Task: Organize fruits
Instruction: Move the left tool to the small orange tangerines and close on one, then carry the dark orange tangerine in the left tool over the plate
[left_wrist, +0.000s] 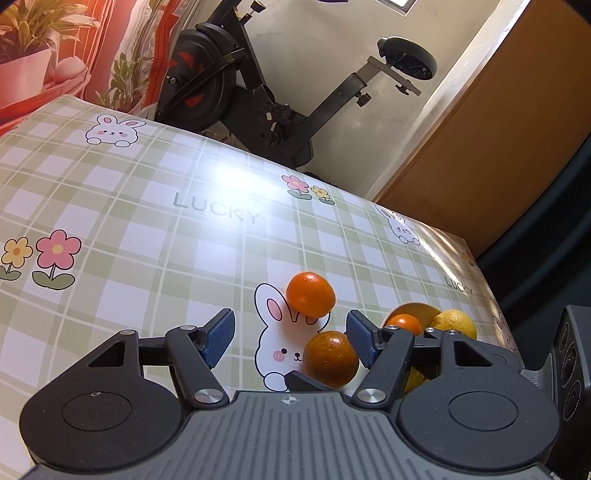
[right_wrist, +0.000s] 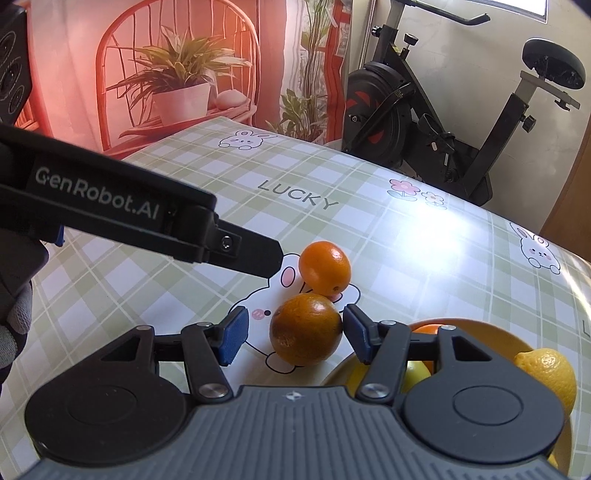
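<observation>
Our right tool (right_wrist: 293, 334) brackets a dark orange (right_wrist: 305, 329) on the counter (right_wrist: 147, 288) unclenched; our left tool (left_wrist: 290, 338) gapes empty.

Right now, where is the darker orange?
In the right wrist view the darker orange lies on the tablecloth's bunny print, between the right gripper's open jaws, just in front of the brighter orange and left of the yellow bowl.

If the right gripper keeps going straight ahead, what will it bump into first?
Most likely the darker orange: it sits on the table between the right gripper's open fingers, close to one pad. The brighter orange lies just beyond it.
</observation>
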